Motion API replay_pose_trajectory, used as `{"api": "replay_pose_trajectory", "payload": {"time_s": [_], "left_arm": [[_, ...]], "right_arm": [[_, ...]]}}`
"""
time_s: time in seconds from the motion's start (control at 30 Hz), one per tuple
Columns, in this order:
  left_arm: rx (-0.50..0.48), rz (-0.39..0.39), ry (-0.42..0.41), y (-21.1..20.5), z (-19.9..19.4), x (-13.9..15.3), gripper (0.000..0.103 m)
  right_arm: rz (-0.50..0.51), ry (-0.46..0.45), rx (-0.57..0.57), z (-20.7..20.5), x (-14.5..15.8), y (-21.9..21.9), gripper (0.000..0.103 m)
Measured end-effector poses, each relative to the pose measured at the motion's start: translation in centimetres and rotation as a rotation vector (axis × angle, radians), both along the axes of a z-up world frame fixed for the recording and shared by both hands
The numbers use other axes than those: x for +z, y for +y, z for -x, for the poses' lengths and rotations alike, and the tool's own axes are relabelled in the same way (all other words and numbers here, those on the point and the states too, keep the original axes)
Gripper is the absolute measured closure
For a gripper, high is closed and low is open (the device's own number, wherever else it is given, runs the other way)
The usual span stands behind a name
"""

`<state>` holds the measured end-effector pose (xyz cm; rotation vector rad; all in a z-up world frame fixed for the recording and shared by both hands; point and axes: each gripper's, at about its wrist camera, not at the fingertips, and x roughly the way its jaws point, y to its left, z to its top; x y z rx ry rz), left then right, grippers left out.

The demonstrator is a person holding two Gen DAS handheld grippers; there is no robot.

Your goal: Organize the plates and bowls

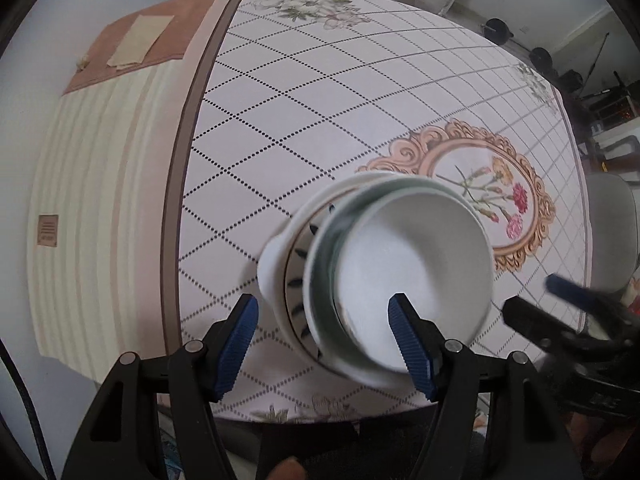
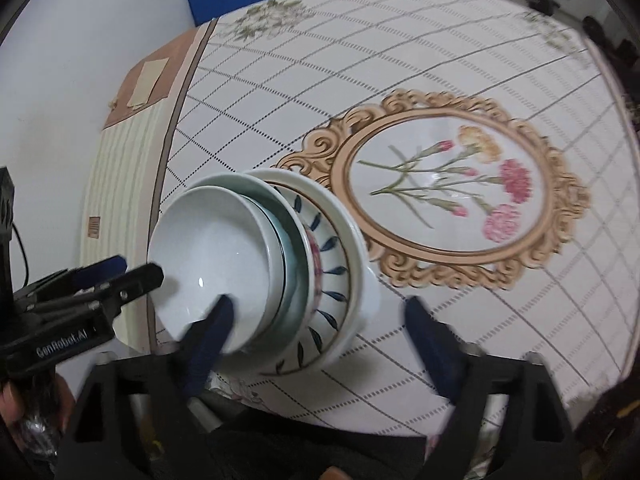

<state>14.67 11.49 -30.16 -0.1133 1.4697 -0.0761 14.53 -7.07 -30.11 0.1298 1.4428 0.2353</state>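
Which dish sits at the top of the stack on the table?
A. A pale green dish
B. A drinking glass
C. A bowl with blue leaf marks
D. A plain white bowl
D. The plain white bowl nests uppermost, with the pale green dish under it, then the blue-leaf patterned bowl and a wide white dish at the bottom, all on the table.

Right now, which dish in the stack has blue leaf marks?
The patterned bowl, third from the top; the white bowl and green-rimmed dish above it are plain.
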Motion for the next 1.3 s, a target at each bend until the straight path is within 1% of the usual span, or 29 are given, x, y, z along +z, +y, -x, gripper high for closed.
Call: {"api": "replay_pose_trajectory", "payload": {"time_s": [0.03,0.1,0.13,0.23,0.27,0.3,0.33,0.37,0.47,0.6,0.73,0.8,0.97,1.1,1.23,1.3], "left_arm": [[-0.004,-0.007,-0.009,-0.3,0.5,0.5,0.037],[-0.008,-0.024,-0.026,-0.6,1.4,1.4,0.032],[-0.010,-0.038,-0.039,-0.8,1.7,2.0,0.030],[-0.014,-0.073,-0.079,-1.3,2.9,4.0,0.028],[-0.018,-0.080,-0.091,-1.4,3.3,4.8,0.025],[-0.022,-0.079,-0.099,-1.6,3.5,5.4,0.013],[-0.027,-0.073,-0.112,-1.9,3.9,6.3,0.009],[-0.031,-0.070,-0.129,-2.1,4.2,7.1,0.008],[-0.023,-0.082,-0.184,-2.7,4.8,9.7,0.007],[-0.010,-0.098,-0.264,-3.7,5.6,13.7,0.003],[0.013,-0.116,-0.336,-4.4,6.8,17.4,0.002],[0.023,-0.119,-0.360,-4.5,7.4,18.7,0.002],[0.030,-0.104,-0.375,-4.9,9.0,21.4,0.000],[0.034,-0.110,-0.373,-5.2,9.9,23.3,0.000],[0.039,-0.096,-0.376,-5.4,10.6,25.1,0.000],[0.041,-0.102,-0.386,-5.4,10.8,25.7,0.000]], "right_arm": [[0.014,-0.011,-0.004,0.3,0.6,0.1,0.005],[0.044,-0.034,-0.014,1.4,2.2,-0.4,0.005],[0.061,-0.046,-0.020,1.9,2.9,-0.5,0.000],[0.108,-0.089,-0.030,3.7,5.5,-1.0,0.000],[0.115,-0.103,-0.036,4.2,6.4,-1.1,0.000],[0.122,-0.124,-0.046,4.8,7.6,-1.3,0.000],[0.129,-0.136,-0.051,5.1,8.4,-1.3,0.000],[0.141,-0.152,-0.058,5.6,9.4,-1.5,0.000],[0.160,-0.208,-0.069,7.0,13.0,-1.8,0.000],[0.178,-0.278,-0.078,8.7,17.5,-2.0,0.000],[0.215,-0.344,-0.075,10.1,21.5,-2.5,0.000],[0.232,-0.361,-0.076,10.7,23.0,-2.8,0.000],[0.240,-0.396,-0.086,11.9,26.5,-3.9,0.000],[0.224,-0.420,-0.090,12.6,28.7,-4.3,0.000],[0.230,-0.432,-0.097,13.2,30.4,-4.7,0.000],[0.236,-0.439,-0.101,13.5,31.3,-4.8,0.000]]}}
